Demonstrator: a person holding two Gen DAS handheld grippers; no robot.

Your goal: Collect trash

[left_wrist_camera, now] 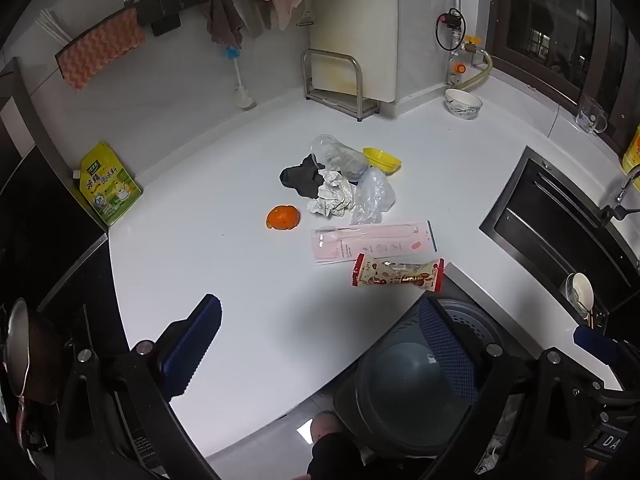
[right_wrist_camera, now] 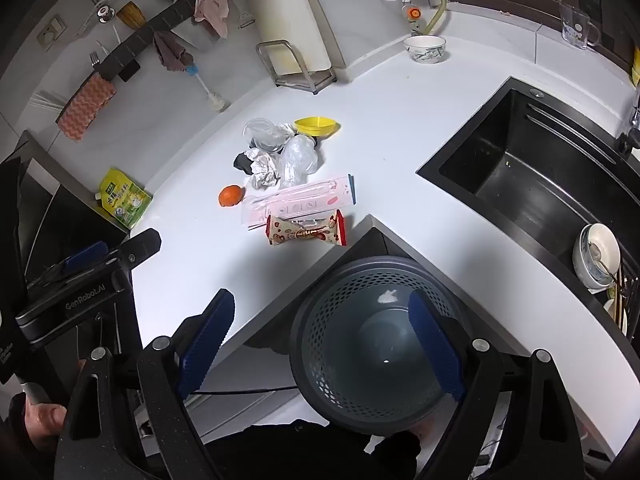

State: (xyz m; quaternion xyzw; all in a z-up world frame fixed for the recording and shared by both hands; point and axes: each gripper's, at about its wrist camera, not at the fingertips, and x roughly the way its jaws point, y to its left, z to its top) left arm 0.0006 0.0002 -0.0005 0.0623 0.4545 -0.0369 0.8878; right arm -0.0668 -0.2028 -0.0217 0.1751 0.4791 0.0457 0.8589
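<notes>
1. White kitchen bench (left_wrist_camera: pixel 200 248) carries the trash: a snack wrapper (left_wrist_camera: pixel 398 275) nearest the front edge, a pink blister pack (left_wrist_camera: pixel 372 240) just behind it.
2. Both look light, thin and crinkly; judged best pinched at a crimped end.
3. Behind lie crumpled paper (left_wrist_camera: pixel 332 196), clear plastic bag (left_wrist_camera: pixel 374 196), bottle (left_wrist_camera: pixel 338 156), orange peel (left_wrist_camera: pixel 283 217).
4. Grey bin (right_wrist_camera: pixel 372 356) waits below the bench corner.
5. Left gripper (left_wrist_camera: pixel 320 344) and right gripper (right_wrist_camera: pixel 320 336) both spread wide, empty.
</notes>
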